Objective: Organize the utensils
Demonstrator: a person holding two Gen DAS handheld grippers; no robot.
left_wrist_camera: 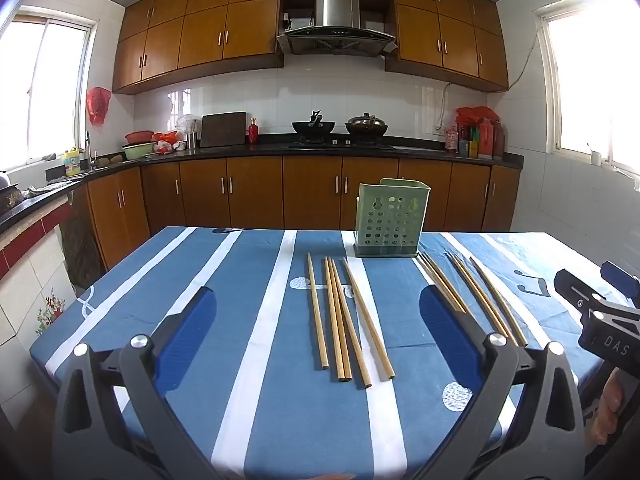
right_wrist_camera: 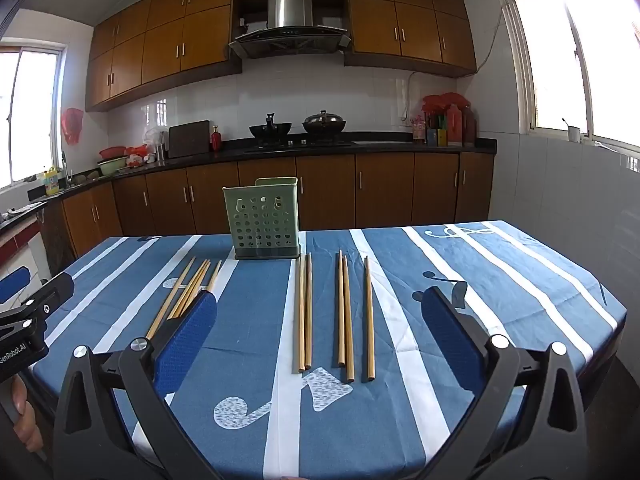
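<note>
Wooden chopsticks lie loose on our blue striped tablecloth [left_wrist_camera: 248, 280]: one bunch [left_wrist_camera: 344, 320] ahead between our left gripper's [left_wrist_camera: 318, 308] spread, empty fingers [left_wrist_camera: 444, 320], another bunch [right_wrist_camera: 336, 316] between our right gripper's [right_wrist_camera: 318, 308] equally wide, empty fingers [right_wrist_camera: 188, 328]. Beyond both sets of fingertips, the green holder [right_wrist_camera: 264, 220] stands upright near the table's far edge.

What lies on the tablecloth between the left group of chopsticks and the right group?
Only bare striped tablecloth lies between the left chopsticks and the right chopsticks; the green holder stands behind that gap. The right wrist view shows it best.
</note>
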